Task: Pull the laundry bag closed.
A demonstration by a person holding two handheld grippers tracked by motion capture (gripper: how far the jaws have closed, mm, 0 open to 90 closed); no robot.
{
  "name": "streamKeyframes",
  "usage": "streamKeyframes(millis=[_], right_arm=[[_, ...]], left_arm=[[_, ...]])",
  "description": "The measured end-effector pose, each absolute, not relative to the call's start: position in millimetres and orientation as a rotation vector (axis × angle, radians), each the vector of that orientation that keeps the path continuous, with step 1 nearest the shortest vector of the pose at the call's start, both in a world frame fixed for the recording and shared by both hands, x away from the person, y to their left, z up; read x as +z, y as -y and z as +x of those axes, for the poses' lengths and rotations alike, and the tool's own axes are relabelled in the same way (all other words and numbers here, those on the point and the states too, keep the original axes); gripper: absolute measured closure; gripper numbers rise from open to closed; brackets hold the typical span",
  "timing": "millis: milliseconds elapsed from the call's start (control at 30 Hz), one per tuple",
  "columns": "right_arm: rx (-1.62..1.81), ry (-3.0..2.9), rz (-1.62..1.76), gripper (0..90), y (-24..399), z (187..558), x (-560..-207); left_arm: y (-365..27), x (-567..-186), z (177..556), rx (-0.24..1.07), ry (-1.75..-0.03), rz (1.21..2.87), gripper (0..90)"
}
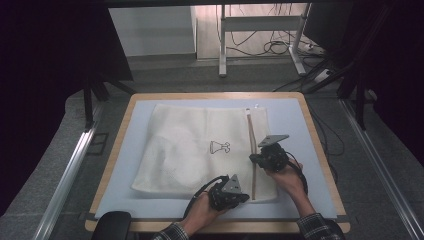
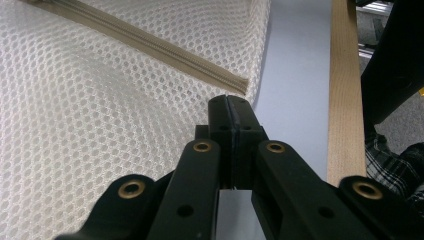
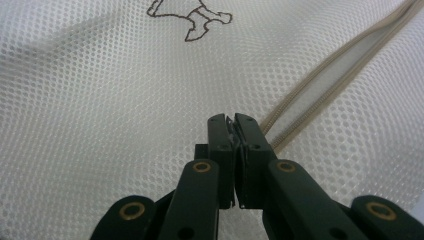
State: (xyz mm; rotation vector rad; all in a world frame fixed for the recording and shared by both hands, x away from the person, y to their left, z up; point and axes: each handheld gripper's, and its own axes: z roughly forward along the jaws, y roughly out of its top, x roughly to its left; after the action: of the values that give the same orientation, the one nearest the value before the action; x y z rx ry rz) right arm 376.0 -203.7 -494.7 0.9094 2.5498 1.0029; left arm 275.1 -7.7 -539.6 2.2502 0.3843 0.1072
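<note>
A: Where is the mesh bag (image 1: 200, 150)?

B: Flat on the worktop (image 1: 300, 125), zipper (image 1: 251, 150) part open.

A: How will it feel?

B: I think light, soft and floppy. Pinch it by the stiffer zipper edge.

A: And the 2 grippers?

B: The left gripper (image 2: 231, 107) and right gripper (image 3: 230, 125) are both clenched, with no mesh visibly pinched.

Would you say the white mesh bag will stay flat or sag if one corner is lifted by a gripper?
The mesh bag would probably sag: it is thin open netting and already lies rumpled. It looks light, so it may slide on the smooth mat when pushed. The zipper seems its only stiffer line.
</note>
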Motion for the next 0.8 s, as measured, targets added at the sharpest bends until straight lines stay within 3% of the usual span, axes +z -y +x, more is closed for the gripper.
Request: streamKeyframes(millis=[800], right_arm=[[1.004, -2.515, 0.918, 86.0, 197, 400, -493]], left_arm=[[10, -541, 273, 0.088, -0.419, 2.212, 90.0]])
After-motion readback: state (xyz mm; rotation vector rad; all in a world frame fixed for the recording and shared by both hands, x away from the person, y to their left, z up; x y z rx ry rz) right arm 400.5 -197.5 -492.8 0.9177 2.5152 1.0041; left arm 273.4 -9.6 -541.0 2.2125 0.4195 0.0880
